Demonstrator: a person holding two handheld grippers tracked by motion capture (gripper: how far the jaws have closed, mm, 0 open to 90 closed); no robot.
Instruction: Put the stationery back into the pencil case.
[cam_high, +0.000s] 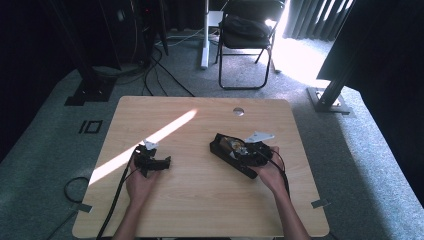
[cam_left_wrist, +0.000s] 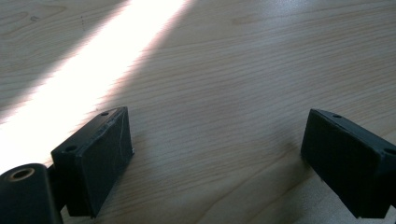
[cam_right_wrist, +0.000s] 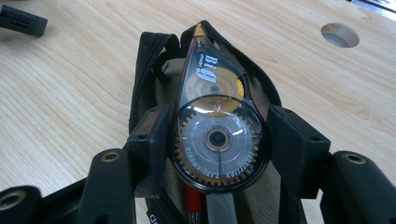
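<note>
Over the open pouch (cam_right_wrist: 149, 65), right tongs (cam_right_wrist: 218, 140) grip a correction-tape dispenser (cam_right_wrist: 215, 126).

Correction tape (cam_right_wrist: 217, 126): "CARE EMBOSSED" on wheel, rest unreadable.

Two hand-held grippers are carried, one in each hand, both built from matt black parts. The left gripper (cam_high: 152, 161) is fitted with a small grey plate at its far end, and a black cable is trailed from it toward the near table edge. The right gripper (cam_high: 252, 152) is topped by a larger grey three-cornered plate; its black cable is looped back along the forearm. Each jaw ends in a rectangular black block with a flat pad (cam_left_wrist: 100, 156) — small screw holes are set in the top faces. Brass-coloured bushings are seated in the rounded black links behind the jaws. The forearms are bare — no sleeves are worn.
</note>
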